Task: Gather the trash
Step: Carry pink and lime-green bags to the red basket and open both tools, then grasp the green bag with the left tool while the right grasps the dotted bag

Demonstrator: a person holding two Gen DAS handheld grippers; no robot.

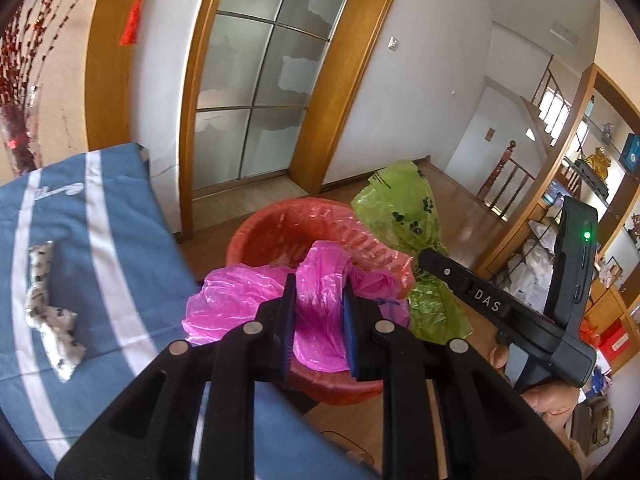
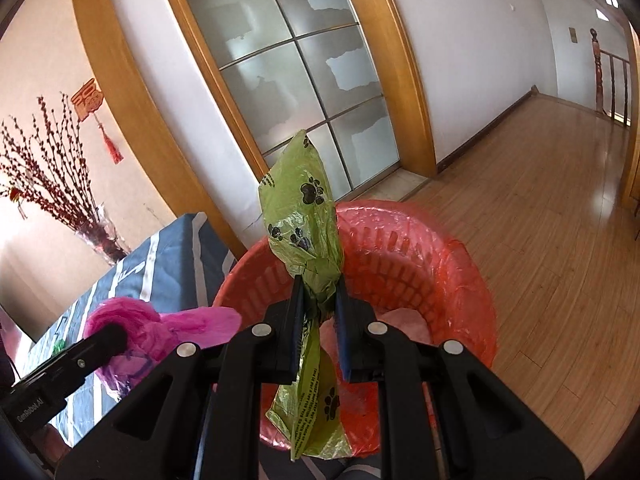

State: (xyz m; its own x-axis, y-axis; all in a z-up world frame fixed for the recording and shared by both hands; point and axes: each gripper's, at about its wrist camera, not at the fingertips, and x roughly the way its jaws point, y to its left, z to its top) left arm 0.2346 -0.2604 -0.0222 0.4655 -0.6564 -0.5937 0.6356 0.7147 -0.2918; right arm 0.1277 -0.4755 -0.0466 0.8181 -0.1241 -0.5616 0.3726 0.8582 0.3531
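My left gripper (image 1: pixel 318 294) is shut on a crumpled pink plastic bag (image 1: pixel 320 320), held over the near rim of a red trash basket (image 1: pixel 280 224) lined with red film. My right gripper (image 2: pixel 318 294) is shut on a green plastic bag with black paw prints (image 2: pixel 300 208); the bag stands up above the jaws and hangs down below them, over the same red basket (image 2: pixel 420 256). In the left wrist view the right gripper (image 1: pixel 424 258) and its green bag (image 1: pixel 400 204) show at the basket's right side. The pink bag (image 2: pixel 160 328) shows at lower left in the right wrist view.
A table with a blue, white-striped cloth (image 1: pixel 80 240) stands left of the basket, with a crumpled patterned wrapper (image 1: pixel 48 308) on it. A glass door in a wooden frame (image 1: pixel 256 80) is behind. Wooden floor (image 2: pixel 540 240) spreads right; shelves (image 1: pixel 592 200) and a stair railing (image 1: pixel 508 176) stand far right.
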